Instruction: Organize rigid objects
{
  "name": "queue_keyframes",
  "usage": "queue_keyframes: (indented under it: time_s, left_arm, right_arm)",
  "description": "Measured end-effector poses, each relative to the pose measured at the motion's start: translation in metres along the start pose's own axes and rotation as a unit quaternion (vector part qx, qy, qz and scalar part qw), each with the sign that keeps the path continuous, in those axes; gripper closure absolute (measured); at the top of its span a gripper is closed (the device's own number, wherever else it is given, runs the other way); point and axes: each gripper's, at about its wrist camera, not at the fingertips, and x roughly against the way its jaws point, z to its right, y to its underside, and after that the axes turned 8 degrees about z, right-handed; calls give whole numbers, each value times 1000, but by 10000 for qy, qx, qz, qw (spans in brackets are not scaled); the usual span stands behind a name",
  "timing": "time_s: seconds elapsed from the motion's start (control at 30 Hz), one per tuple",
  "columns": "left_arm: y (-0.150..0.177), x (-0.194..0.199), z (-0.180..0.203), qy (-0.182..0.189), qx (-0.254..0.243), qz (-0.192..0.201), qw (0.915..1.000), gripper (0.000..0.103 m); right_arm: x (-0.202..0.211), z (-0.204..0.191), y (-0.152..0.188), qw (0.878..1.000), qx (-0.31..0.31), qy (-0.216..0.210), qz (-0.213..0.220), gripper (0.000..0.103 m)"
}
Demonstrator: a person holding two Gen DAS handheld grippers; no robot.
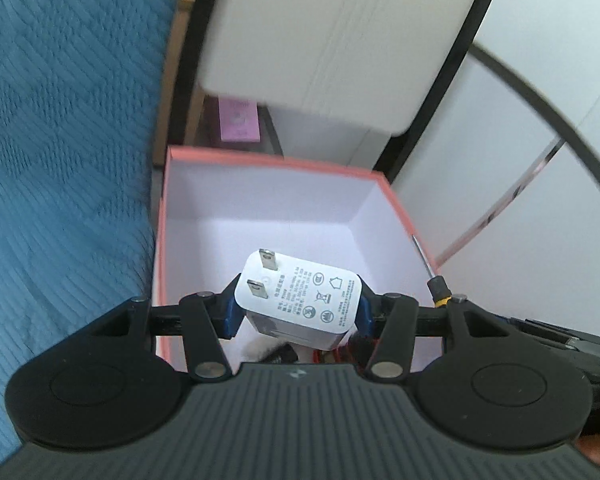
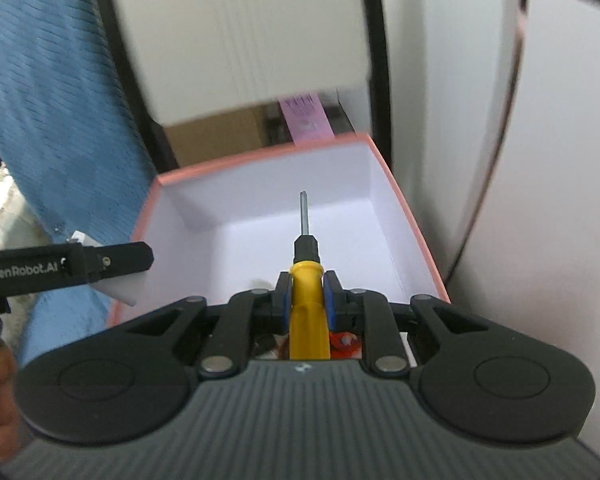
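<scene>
I look down into an open box [image 1: 268, 216] with a salmon-pink rim and white inside walls. Its far half shows bare white floor; at the near edge, under my grippers, I glimpse something red [image 2: 346, 342] and something dark, too hidden to name.

My left gripper [image 1: 298, 308] holds a white plug adapter [image 1: 300, 300] over the near part of the box, its blue-padded fingers [image 1: 232, 314] set partway apart and pressing its two sides, the two metal prongs pointing up toward the camera.

My right gripper [image 2: 307, 300] is clamped narrow on the yellow handle of a screwdriver [image 2: 308, 304], whose black collar and metal shaft point forward above the box's floor. In the left view, that shaft crosses the box's right rim.

A blue quilted cover [image 1: 60, 140] lies along the box's left side.
</scene>
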Motion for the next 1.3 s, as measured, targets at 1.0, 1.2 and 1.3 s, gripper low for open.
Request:
queue_keyframes:
  time_s: [1.0,1.2,1.3]
  left_arm:
    - [35,-41,5,87,-237,-645,9976,39]
    - [27,-22,3,128,-221,-469,9986,38]
    - [22,-12,2,175,-229,-403,9988,35]
  right_arm:
    - [-30,38,40,9973,-433,251,-543,83]
    - [-23,33,38,9975,-415,300,-496,83]
    - [-18,30,37,9974,-417,369,-467,83]
